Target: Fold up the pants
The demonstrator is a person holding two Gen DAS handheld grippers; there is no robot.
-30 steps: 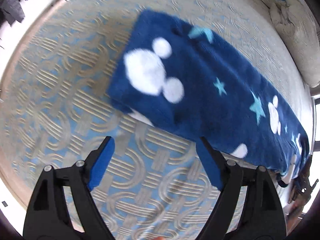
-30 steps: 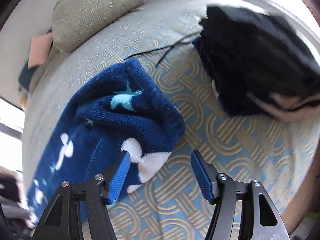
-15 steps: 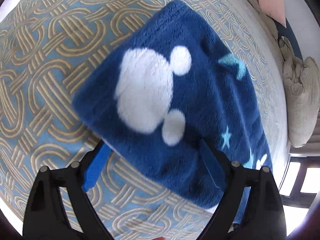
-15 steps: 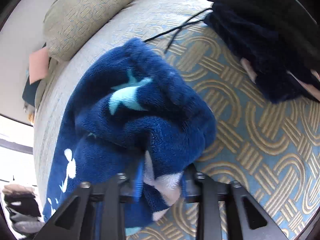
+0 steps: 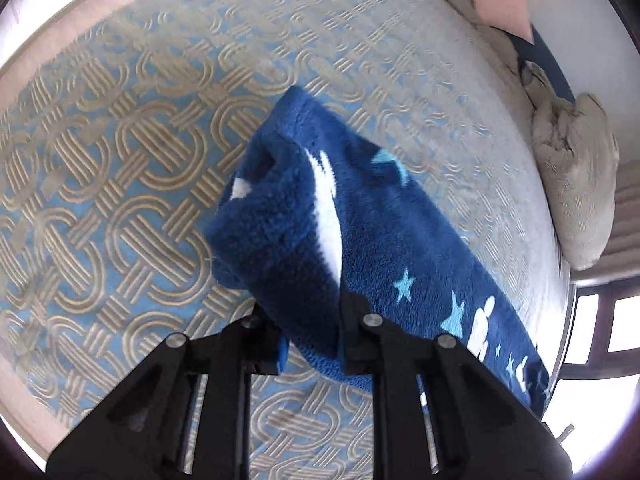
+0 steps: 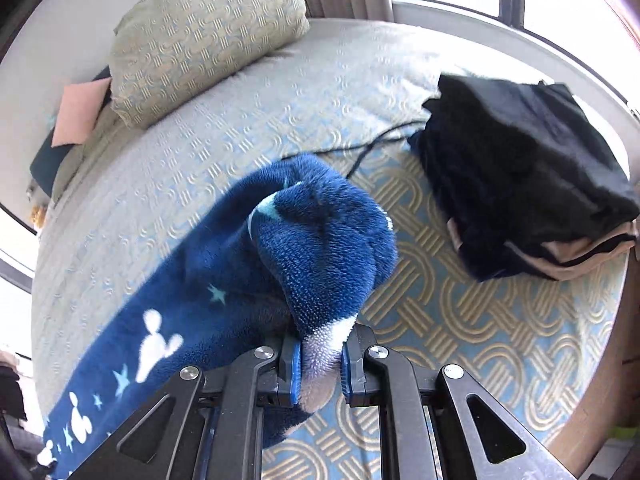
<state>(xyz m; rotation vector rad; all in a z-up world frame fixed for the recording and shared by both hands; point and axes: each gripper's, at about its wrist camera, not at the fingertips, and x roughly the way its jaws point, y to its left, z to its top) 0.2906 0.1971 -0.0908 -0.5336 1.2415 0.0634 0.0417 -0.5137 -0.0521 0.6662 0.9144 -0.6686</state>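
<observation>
Fluffy navy pants (image 5: 380, 240) with white mouse shapes and pale blue stars lie lengthwise on the patterned bedspread (image 5: 120, 160). In the left wrist view my left gripper (image 5: 312, 332) is closing, with one corner of the pants' end pinched between its pads and lifted off the bed. In the right wrist view the other corner of the pants (image 6: 320, 248) bunches up in my right gripper (image 6: 320, 360), whose jaws are closing with a white patch of fleece squeezed between the blue pads. The rest of the pants trails away along the bed.
A folded pile of black clothes (image 6: 520, 184) sits on the bed right of the pants, with a thin black cable (image 6: 376, 144) running from it. A patterned pillow (image 6: 208, 40) and a pink sheet (image 6: 80, 112) lie at the head. Windows line the far side.
Both grippers went from open beside the pants' end to closed on its two corners. The end has lifted off the bed and bunched up.
</observation>
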